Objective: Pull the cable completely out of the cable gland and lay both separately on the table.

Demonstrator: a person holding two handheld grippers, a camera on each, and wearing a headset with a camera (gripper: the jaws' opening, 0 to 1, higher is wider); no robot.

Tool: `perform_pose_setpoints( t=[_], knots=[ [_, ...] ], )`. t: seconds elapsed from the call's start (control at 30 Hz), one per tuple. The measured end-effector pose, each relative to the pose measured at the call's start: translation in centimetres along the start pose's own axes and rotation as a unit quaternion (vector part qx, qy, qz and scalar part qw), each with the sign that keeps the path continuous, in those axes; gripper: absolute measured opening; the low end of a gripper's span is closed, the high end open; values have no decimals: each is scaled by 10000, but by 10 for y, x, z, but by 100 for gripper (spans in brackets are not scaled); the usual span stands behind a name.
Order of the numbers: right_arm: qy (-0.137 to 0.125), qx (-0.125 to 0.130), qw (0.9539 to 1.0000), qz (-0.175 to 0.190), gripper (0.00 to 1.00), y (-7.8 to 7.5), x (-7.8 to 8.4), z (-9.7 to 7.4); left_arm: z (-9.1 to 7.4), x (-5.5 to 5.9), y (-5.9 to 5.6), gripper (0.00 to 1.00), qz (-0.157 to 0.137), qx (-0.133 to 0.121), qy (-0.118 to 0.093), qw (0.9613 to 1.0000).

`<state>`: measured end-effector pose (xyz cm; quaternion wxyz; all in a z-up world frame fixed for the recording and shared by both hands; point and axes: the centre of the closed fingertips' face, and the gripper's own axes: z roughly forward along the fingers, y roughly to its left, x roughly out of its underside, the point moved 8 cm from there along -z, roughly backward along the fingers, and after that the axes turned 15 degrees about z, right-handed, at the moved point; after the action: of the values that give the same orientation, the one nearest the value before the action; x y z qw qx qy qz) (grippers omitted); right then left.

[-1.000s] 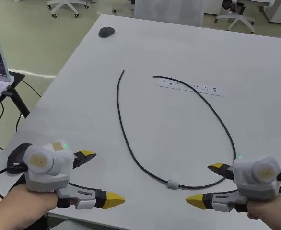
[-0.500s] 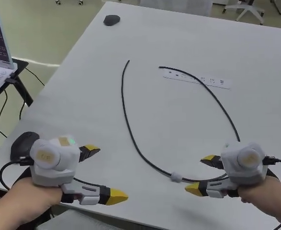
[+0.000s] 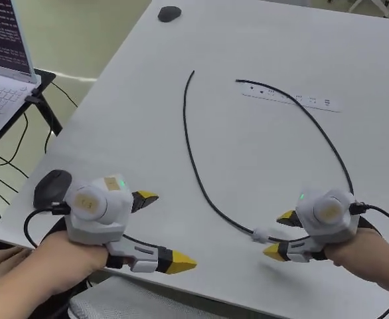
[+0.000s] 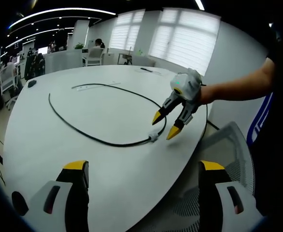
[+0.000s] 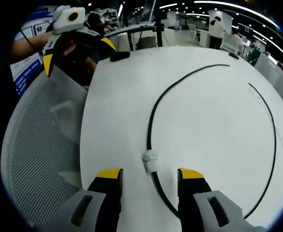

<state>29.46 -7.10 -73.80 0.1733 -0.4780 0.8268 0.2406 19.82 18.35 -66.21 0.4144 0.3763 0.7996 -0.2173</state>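
Note:
A long black cable (image 3: 188,143) lies in a wide loop on the white table (image 3: 128,133). A small white cable gland (image 3: 261,234) sits threaded on it near the front edge. My right gripper (image 3: 279,234) is open, its yellow fingertips just right of the gland. In the right gripper view the gland (image 5: 150,161) lies right ahead of the gripper (image 5: 149,175), with the cable (image 5: 153,116) running back between the jaws. My left gripper (image 3: 164,230) hangs open at the front left, well away from the cable. In the left gripper view the gripper (image 4: 143,166) holds nothing, and the gland (image 4: 154,137) lies ahead by the right gripper (image 4: 168,124).
A white power strip (image 3: 291,100) lies at the back under the cable's far end. A black mouse (image 3: 169,12) sits at the far edge. A laptop (image 3: 2,73) stands left of the table. A grey mesh chair (image 5: 40,145) is at the table's near edge.
My right gripper has moved left toward the gland, so its open jaws now stand right at it. The left gripper stays open at the front left. The head camera has shifted.

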Motion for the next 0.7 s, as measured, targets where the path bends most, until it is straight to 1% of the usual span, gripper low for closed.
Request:
perform_pose_setpoints(
  t=[0.1,0.17,0.23,0.33,0.57,0.7],
  knots=[
    [17,2,10000,23,39,-2,0,3,-1,1,-2,93,-15,-9,-7,10000],
    [74,34,10000,-16,36,-3,1,5,-3,2,-2,91,47,-94,-7,9999],
    [107,22,9999,-42,34,-5,1,7,-3,3,-2,92,-6,-123,-25,9999],
    [173,0,9998,-107,30,-6,1,8,-3,4,-2,91,-74,-122,-43,9999],
    [280,-5,9994,-193,24,-9,-1,15,-4,6,-4,90,-81,-112,-27,9999],
    [339,-73,9991,-227,17,-8,-1,17,-4,7,-3,90,-94,-114,-17,9999]
  ],
)
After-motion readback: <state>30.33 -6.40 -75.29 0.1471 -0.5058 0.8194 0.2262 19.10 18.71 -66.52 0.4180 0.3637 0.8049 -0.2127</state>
